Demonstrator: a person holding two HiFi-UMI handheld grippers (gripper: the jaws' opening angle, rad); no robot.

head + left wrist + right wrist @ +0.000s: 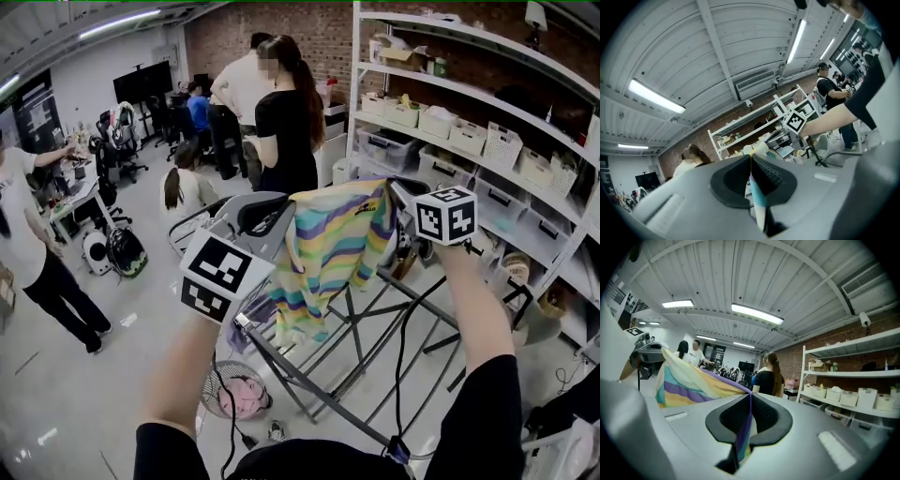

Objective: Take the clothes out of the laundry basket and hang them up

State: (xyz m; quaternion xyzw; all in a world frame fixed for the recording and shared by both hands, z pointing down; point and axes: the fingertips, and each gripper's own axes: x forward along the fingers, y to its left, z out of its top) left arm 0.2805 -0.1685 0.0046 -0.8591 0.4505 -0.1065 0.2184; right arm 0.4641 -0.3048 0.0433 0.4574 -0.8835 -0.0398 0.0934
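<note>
Pinched shut on a thin fold of the striped garment (333,253): the jaws of the left gripper (751,173), pale blue and white cloth showing in the seam between the pads. Likewise clamped on the same garment: the jaws of the right gripper (750,408), with a purple, teal and yellow edge trapped between them and trailing below.

Held up in the air between both grippers, top edge stretched from one to the other, with the left end a little lower than the right. Drapes down in wavy bands of yellow, teal, purple and cream. Hangs above the top end of the grey metal drying rack (356,347); contact with the rails cannot be told.

Down on the floor (84,394), just beside the rack's near left leg: the round laundry basket (212,377), with a pink cloth (242,398) inside it.

Along the right side of the room: white shelving (469,98) loaded with bins and boxes, against a brick wall. Beyond the garment: several people standing, the nearest a person in black (286,131) with long hair.
</note>
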